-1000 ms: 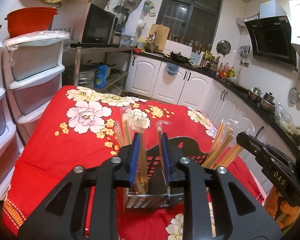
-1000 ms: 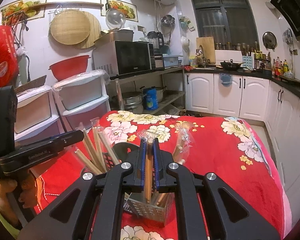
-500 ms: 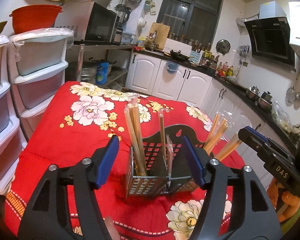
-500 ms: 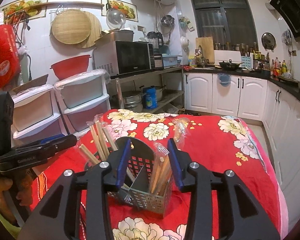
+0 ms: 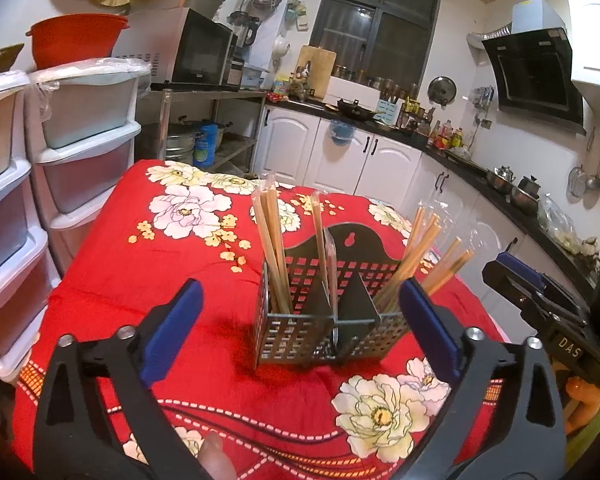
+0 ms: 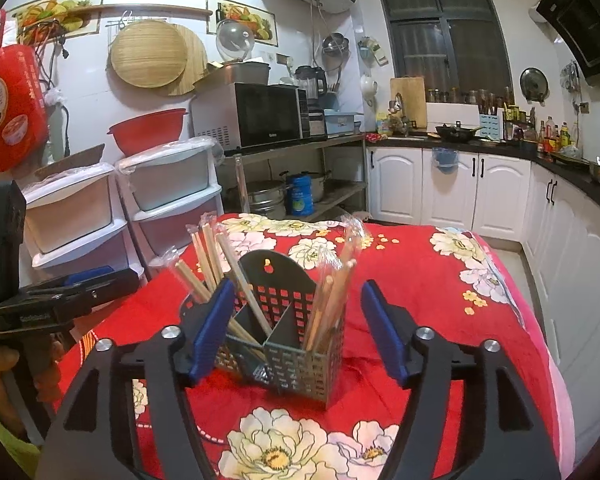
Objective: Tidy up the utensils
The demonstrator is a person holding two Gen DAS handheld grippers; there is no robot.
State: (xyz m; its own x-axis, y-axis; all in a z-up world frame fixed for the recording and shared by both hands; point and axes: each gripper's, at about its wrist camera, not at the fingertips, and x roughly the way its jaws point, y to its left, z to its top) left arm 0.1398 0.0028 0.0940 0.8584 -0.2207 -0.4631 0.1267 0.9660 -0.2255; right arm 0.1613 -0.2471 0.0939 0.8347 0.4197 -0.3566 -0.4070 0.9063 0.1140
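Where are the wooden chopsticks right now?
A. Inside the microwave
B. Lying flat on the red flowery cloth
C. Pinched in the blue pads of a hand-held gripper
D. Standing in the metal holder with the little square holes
D. The chopsticks stand upright or leaning in the compartments of the metal holder, which sits on the red cloth; both hand-held grippers are open and hold nothing.
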